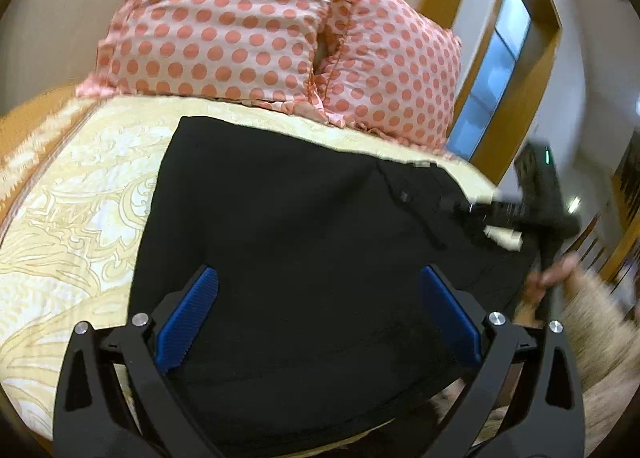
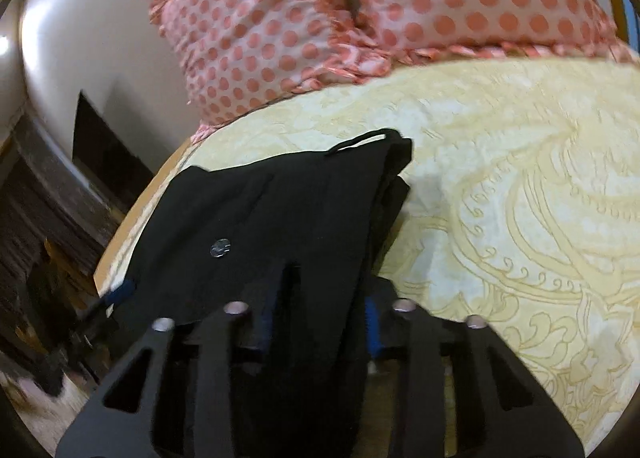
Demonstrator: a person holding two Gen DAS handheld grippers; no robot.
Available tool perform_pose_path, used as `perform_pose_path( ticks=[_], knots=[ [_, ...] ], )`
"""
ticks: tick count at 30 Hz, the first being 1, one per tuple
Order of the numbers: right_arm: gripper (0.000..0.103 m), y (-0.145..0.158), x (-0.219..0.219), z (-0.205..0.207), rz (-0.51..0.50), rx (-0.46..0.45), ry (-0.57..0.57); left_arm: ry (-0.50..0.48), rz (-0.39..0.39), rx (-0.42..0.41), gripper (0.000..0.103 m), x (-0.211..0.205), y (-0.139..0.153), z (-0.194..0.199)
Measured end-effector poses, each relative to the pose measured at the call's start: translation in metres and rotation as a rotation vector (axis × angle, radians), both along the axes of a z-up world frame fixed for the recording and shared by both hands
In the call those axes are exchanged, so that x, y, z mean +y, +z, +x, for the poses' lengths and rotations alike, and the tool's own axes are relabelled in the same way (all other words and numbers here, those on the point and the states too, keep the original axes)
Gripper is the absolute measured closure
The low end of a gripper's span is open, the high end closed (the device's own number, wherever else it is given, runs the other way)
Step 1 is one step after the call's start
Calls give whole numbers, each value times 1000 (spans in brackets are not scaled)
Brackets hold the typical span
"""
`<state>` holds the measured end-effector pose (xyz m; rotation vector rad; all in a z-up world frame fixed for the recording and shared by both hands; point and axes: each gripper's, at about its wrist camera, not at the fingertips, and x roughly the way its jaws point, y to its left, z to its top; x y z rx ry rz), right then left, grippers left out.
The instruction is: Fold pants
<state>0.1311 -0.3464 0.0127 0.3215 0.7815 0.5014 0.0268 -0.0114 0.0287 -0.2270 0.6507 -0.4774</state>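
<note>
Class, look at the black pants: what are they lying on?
The black pants lie on a yellow patterned bedsheet, in front of polka-dot pillows. The sheet directly beneath the pants is covered, so unseen.

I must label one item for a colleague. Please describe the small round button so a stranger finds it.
On the yellow patterned bedspread, below the dotted pillows, lie black pants. The button is the only shiny silver spot on them.

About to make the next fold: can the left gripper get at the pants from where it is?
Probably yes: the left gripper has its jaws open directly over the black pants, nothing between.
</note>
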Motion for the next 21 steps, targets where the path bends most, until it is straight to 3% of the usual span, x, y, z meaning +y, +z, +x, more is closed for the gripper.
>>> perform_pose_path(
  ticks=[3, 6, 14, 17, 19, 20, 21],
  knots=[
    [78, 6, 3, -2, -18, -23, 17, 69, -96, 6, 2, 28, 17, 14],
    [76, -3, -4, 8, 22, 33, -1, 136, -135, 60, 5, 49, 25, 41],
    [72, -7, -8, 15, 60, 76, -5, 128, -33, 321, 36, 42, 3, 113],
    [73, -4, -2, 11, 10, 38, 5, 121, -11, 336, 42, 37, -1, 119],
    [73, -6, -4, 13, 32, 55, -1, 119, 8, 341, 45, 33, 0, 120],
    [73, -7, -6, 14, 51, 61, -2, 130, 23, 342, 49, 32, 0, 121],
    [77, -6, -6, 13, 47, 52, 0, 138, 32, 344, 63, 33, -1, 124]
  ],
)
